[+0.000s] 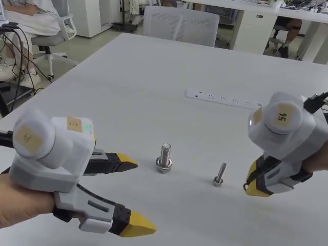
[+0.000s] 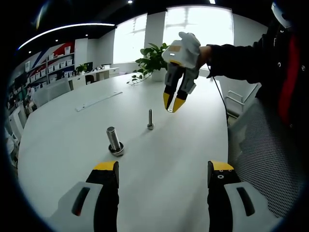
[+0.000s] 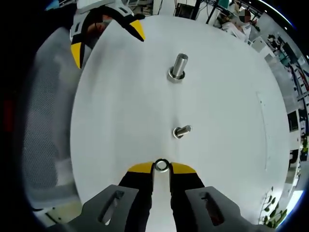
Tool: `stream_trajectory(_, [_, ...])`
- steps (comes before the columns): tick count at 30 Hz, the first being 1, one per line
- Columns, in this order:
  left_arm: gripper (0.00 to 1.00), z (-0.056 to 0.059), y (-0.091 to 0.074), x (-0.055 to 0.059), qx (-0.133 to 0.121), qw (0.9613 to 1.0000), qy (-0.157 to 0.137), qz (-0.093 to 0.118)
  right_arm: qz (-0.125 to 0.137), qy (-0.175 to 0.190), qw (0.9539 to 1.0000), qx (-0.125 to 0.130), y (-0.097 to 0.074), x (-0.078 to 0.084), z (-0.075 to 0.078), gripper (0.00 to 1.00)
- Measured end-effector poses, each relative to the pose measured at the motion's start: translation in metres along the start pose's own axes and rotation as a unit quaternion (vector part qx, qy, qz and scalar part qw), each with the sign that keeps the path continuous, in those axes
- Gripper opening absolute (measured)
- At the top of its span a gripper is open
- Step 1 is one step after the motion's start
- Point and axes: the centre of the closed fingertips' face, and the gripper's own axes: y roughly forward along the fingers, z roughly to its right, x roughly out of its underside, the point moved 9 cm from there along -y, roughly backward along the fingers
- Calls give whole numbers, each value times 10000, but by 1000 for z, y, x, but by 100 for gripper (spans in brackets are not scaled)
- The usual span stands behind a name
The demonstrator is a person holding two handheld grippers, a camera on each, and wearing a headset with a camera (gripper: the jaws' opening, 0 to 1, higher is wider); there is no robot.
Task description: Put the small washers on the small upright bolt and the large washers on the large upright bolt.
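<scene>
You are clamping a washer (image 3: 161, 166) in the right gripper (image 3: 161, 168) near the seemingly bare small bolt (image 3: 182, 131), left gripper (image 2: 163, 166) gaping, large bolt (image 1: 164, 156) apparently ringed.

Open-plan office: white desks (image 1: 307, 14), swivel chairs (image 1: 179, 25), potted plant (image 2: 152, 60).

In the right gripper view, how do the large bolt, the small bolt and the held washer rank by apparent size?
1. large bolt
2. small bolt
3. washer, held in the right tool; nearest the camera, it looks almost as big as the small bolt, so their order is unsure.
</scene>
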Motion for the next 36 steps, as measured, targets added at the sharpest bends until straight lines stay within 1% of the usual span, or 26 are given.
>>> stream_trajectory(3, [74,0,0,0,0,10000,-6,-2,3,-29,10000,-2,-3,-2,3,13])
stream_trajectory(7, [74,0,1,1,-2,10000,-10,1,21,-112,9999,66,-12,-9,9,13])
stream_trajectory(10, [74,0,1,1,-6,10000,-14,2,79,-211,9997,134,-16,-16,15,13])
stream_trajectory(14, [74,0,0,1,-23,10000,-27,5,124,-335,9992,179,-20,-28,18,13])
stream_trajectory(21, [74,-1,-1,1,-56,10000,-54,17,116,-504,9985,163,-16,-40,22,13])
stream_trajectory(25, [74,-1,-1,1,-66,9999,-74,19,45,-597,9981,161,-12,-43,26,13])
stream_trajectory(31, [74,-2,-1,1,-76,9999,-95,28,45,-622,9980,102,-9,-45,30,13])
stream_trajectory(36, [74,-3,0,2,-77,9999,-108,27,18,-654,9978,37,-5,-46,29,13])
